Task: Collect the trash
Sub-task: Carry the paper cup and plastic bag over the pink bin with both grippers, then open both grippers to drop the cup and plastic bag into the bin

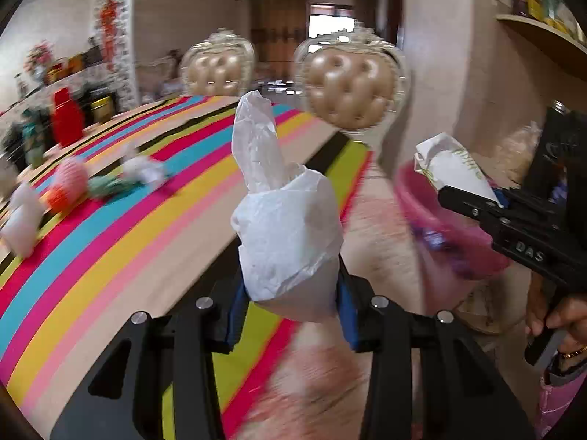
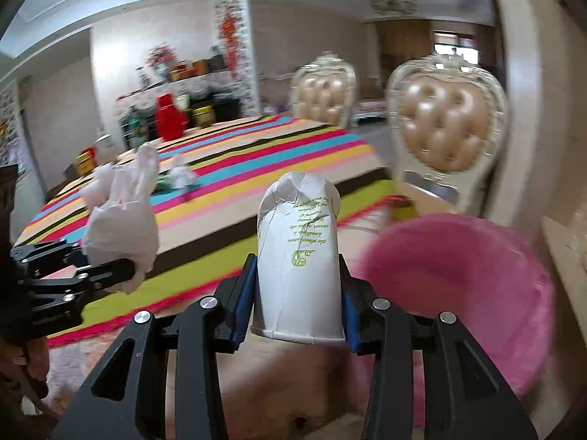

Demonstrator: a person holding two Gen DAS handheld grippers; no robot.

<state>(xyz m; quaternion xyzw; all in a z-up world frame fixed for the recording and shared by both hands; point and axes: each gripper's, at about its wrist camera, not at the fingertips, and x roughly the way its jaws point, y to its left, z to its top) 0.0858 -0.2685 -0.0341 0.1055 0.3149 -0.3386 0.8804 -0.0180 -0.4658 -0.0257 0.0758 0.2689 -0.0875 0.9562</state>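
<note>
Now you are mid-carry: your left gripper (image 1: 290, 315) is clamped on a crumpled white plastic bag (image 1: 286, 227), and your right gripper (image 2: 299, 315) is clamped on a crushed paper cup (image 2: 299, 256). Both are off the table (image 1: 110, 227), past its near edge, with the cup closest to the pink bin (image 2: 477, 275). The next move, I judge, calls for bringing each piece over the bin's mouth before parting the fingers. Counted: two pieces held, one bin, and about five blurred scraps (image 1: 143, 172) left toward the table's far-left edge; two chairs (image 1: 352, 88) stand behind
</note>
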